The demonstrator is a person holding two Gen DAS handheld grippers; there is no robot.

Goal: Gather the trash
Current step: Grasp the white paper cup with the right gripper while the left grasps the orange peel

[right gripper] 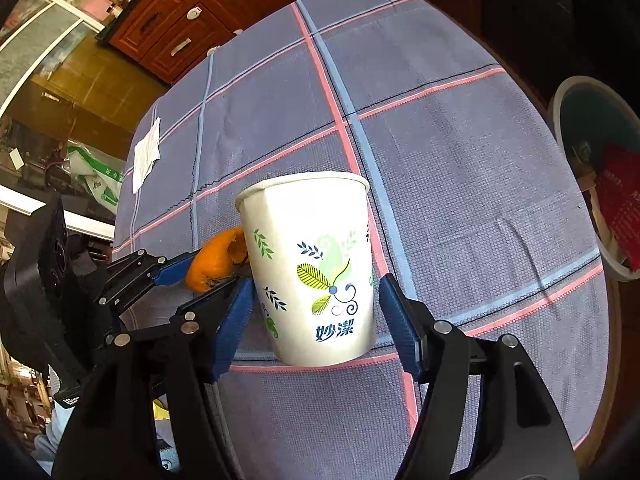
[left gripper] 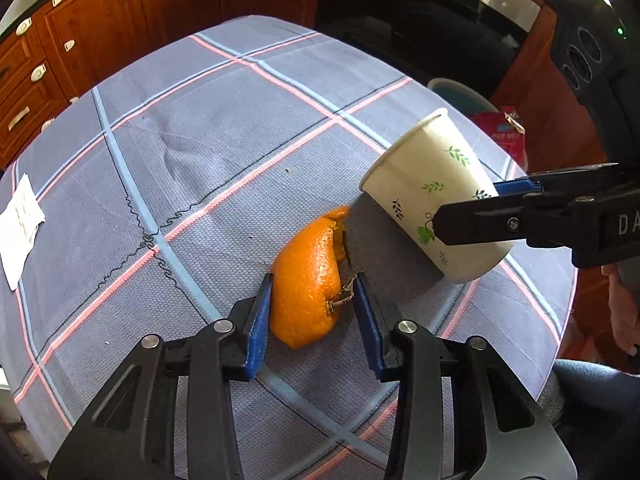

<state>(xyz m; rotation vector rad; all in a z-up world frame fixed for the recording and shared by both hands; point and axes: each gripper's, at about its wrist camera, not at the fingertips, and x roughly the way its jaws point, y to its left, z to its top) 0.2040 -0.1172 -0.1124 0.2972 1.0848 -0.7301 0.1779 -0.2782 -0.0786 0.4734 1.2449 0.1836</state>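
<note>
An orange peel (left gripper: 308,284) lies on the checked tablecloth (left gripper: 200,140). My left gripper (left gripper: 312,304) straddles it, jaws open, blue pads close on both sides with a small gap on the right. A white paper cup (right gripper: 316,268) with green leaf print stands between the open jaws of my right gripper (right gripper: 316,320); the pads sit just off its sides. In the left wrist view the cup (left gripper: 432,196) appears tilted with the right gripper (left gripper: 464,208) at its lower half. The peel (right gripper: 216,264) shows left of the cup.
A white folded paper (left gripper: 20,224) lies at the table's far left edge, also in the right wrist view (right gripper: 146,152). A round bin (right gripper: 592,168) with red packaging inside stands on the floor beyond the table's right edge. Wooden cabinets (left gripper: 80,40) stand behind.
</note>
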